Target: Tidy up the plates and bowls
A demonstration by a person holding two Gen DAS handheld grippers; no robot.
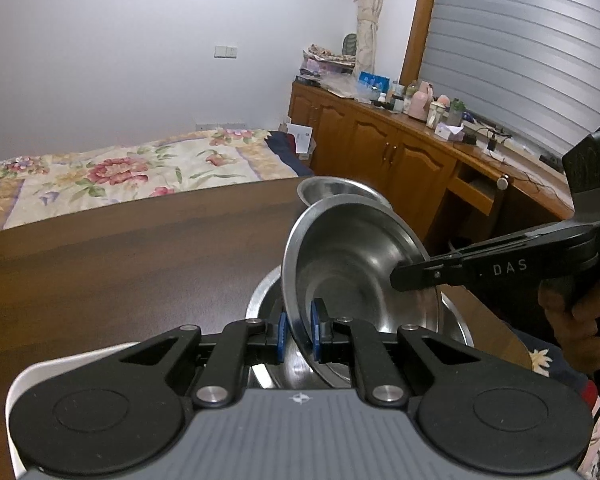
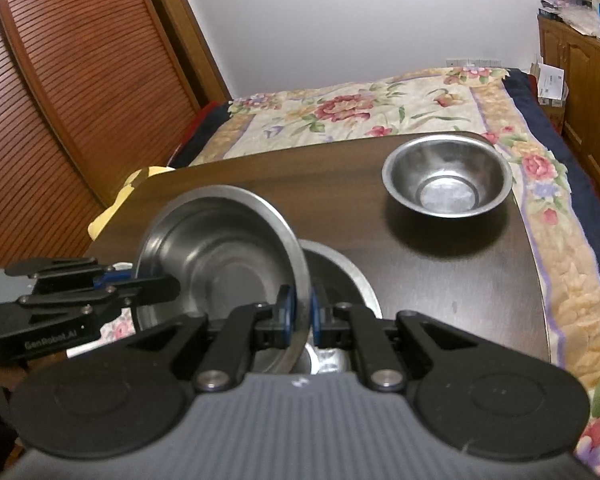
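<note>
Steel bowl (image 1: 360, 264) hangs tilted between my two tongs, its open side turned toward both cameras. My left tongs (image 1: 299, 330) pinch its near rim, blue pads (image 1: 283, 330) pressed on either side of the thin metal. My right tongs (image 2: 300, 314) pinch the rim on the opposite side, pads closed on the edge in the same way. In the left wrist view the right tongs reach in from the right, my hand (image 1: 576, 320) wrapped round the handle. In the right wrist view the left tongs come in from the left and meet the rim there.

Directly under the tilted bowl a wider, shallower steel dish (image 2: 340, 272) rests on the dark wooden counter (image 2: 440, 280); whether bowl and dish touch, I cannot tell. A second, smaller steel bowl (image 2: 447, 178) sits upright near the far right corner of the counter, well apart from the held one.

Beyond the counter lies a bed with a floral cover (image 2: 380, 112). A wooden cabinet (image 1: 380, 148) with cluttered top runs along the right wall in the left wrist view.
</note>
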